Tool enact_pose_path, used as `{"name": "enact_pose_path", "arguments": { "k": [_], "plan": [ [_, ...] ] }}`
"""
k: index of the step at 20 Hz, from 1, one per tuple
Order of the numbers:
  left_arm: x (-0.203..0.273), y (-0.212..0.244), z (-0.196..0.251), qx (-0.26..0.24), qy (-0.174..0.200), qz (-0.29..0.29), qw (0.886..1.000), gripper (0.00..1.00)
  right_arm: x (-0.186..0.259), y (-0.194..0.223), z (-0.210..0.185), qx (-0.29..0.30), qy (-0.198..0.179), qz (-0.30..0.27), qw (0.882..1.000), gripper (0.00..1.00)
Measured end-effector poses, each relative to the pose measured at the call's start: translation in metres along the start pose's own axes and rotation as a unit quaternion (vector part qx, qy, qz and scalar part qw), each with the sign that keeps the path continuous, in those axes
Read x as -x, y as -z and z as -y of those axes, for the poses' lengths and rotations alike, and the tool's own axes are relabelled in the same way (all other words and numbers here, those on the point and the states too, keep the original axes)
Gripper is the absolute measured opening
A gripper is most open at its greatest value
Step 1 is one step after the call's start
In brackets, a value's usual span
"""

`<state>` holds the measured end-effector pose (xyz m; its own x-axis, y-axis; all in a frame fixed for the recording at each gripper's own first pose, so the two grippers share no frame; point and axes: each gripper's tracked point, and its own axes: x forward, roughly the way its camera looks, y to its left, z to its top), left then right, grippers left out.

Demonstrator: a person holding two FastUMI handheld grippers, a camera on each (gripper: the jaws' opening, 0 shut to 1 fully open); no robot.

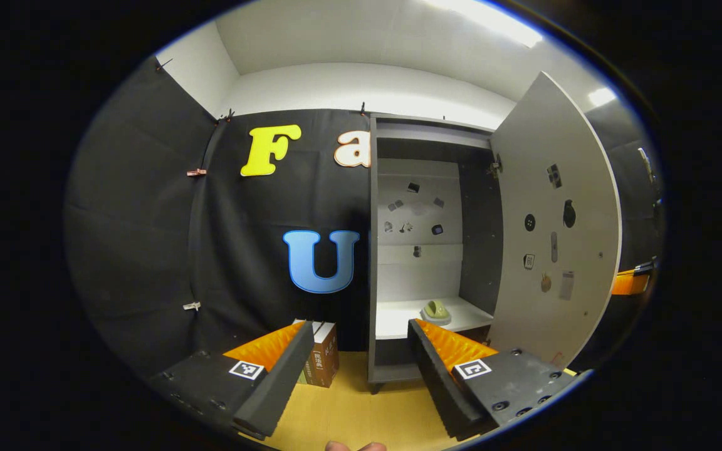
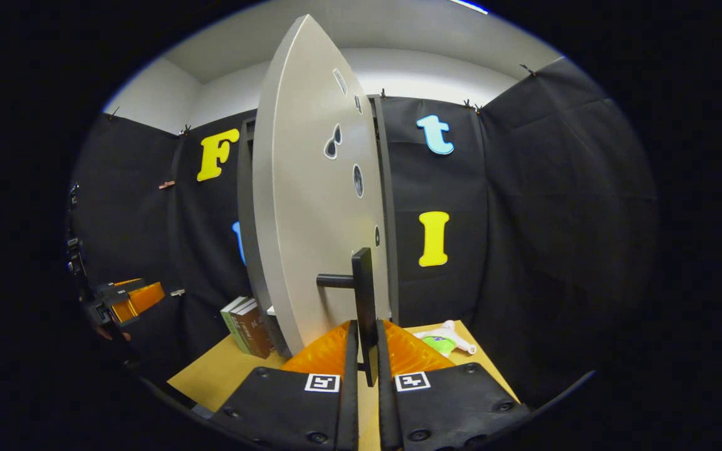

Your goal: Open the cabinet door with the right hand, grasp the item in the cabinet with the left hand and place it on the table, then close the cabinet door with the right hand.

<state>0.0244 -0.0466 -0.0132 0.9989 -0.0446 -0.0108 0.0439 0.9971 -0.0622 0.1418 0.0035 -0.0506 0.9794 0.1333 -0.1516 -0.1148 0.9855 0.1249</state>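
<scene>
item: small green thing on a pale base [image 1: 435,311], sits on the cabinet shelf [image 1: 398,316], near the shelf's front right corner. Too small to name.
cabinet: cabinet [image 1: 420,238] stands at the far side of the table [image 1: 348,413], interior open to the room.
door: cabinet door [image 1: 555,232] swung wide on the right side, inner face toward the left gripper.
handle: black bar handle [image 2: 364,300] on the door's outer face, long axis vertical.
right gripper: right gripper [image 2: 366,351] fingers narrow, pinched on the handle from both sides; holding the door open.
left gripper: left gripper [image 1: 358,351] fingers spread wide, nothing between them; hangs in front of the cabinet, well short of the shelf.
key relation: item lies ahead of the left gripper, a bit right of the line between its fingers and just above its right fingertip in that view. Left gripper is the free one and the nearer to the opening.
next move, my read: push left gripper forward into the opening, shift slightly right to centre the item.
risk: door edge close on the right of that path.
other: books [image 1: 322,358] upright on the table left of the cabinet; a green-white toy [image 2: 445,341] lies on the table at its right.
</scene>
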Motion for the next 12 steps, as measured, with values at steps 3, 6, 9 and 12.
{"name": "enact_pose_path", "arguments": {
  "k": [3, 6, 9, 12],
  "plan": [
    [-0.007, 0.004, 0.009, 0.001, 0.001, -0.009, 1.000, 0.95, 0.002, -0.005, 0.020, 0.009, 0.017, 0.006, 1.000, 0.15],
    [-0.013, 0.005, 0.018, 0.004, 0.002, -0.015, 1.000, 0.94, 0.003, -0.007, 0.033, 0.010, 0.021, 0.010, 1.000, 0.07],
    [-0.020, 0.004, 0.032, 0.005, 0.007, -0.018, 1.000, 0.95, 0.004, -0.009, 0.046, 0.011, 0.028, 0.010, 0.999, 0.15],
    [-0.031, 0.006, 0.045, 0.007, 0.013, -0.024, 1.000, 0.94, 0.006, -0.013, 0.053, 0.005, 0.031, 0.015, 0.999, 0.16]
  ]
}}
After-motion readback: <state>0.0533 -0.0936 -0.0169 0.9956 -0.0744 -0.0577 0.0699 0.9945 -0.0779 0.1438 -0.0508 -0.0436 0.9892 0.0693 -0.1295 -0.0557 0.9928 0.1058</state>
